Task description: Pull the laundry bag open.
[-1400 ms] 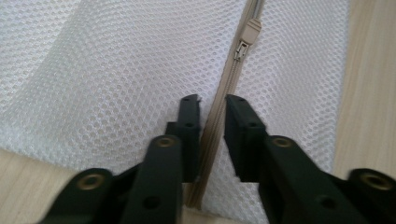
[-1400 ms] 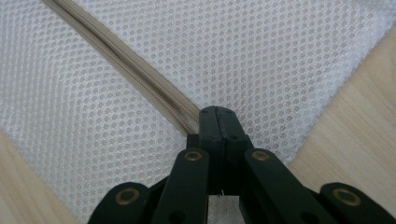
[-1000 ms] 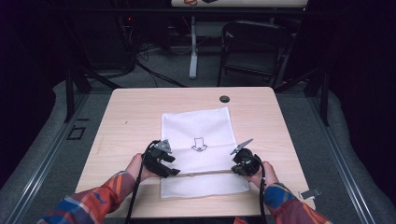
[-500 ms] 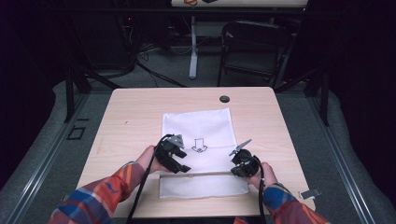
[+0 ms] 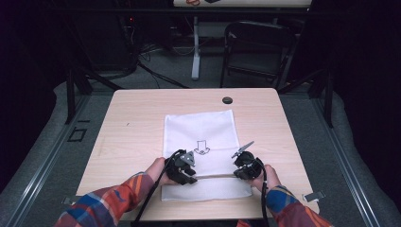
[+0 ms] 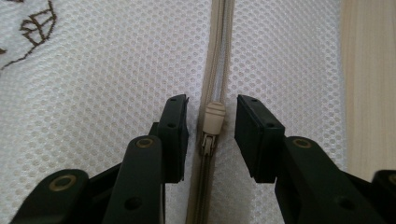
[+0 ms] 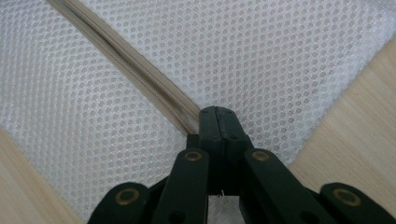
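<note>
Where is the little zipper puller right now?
In the left gripper view, the beige zipper pull sits between the open left tongs, on the white mesh bag.

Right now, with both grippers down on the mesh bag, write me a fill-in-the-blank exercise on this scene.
1. The white mesh bag lies flat on the wooden ____.
2. The beige zipper pull sits between the jaws of the ____ gripper, whose pads do not yet touch it.
3. The right gripper has its jaws ____ at the end of the zipper.
4. Near the table's far edge sits a small round ____ cap.

Missing words: table; left; shut; black
</note>
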